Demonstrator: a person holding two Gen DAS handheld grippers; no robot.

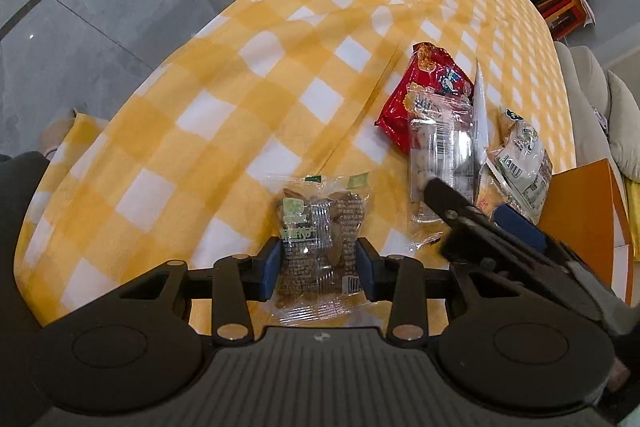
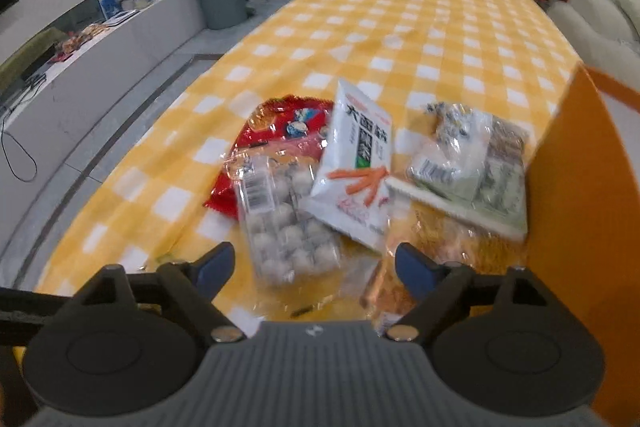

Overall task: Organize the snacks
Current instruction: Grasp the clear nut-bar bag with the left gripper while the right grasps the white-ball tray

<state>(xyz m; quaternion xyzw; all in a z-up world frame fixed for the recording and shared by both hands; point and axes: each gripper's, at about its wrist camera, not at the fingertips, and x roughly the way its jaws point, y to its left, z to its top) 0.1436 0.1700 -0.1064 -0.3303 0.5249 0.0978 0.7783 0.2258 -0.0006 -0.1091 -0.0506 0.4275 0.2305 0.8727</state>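
I count six snack packs on my bench (image 2: 460,39). One clear pack of brown nuts (image 1: 320,247) sits between my left fingers (image 1: 272,263). One red bag (image 2: 280,123), one clear tray of round white balls (image 2: 288,227), one white packet with orange sticks (image 2: 356,163), one pale green-grey pack (image 2: 472,175) and one clear pack of golden snacks (image 2: 440,239). One orange box (image 2: 580,187). Two grippers, two blue-padded fingers each.

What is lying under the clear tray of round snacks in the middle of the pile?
The clear tray overlaps the red bag, whose near part is hidden under it. The tray's near half rests on the yellow checked cloth.
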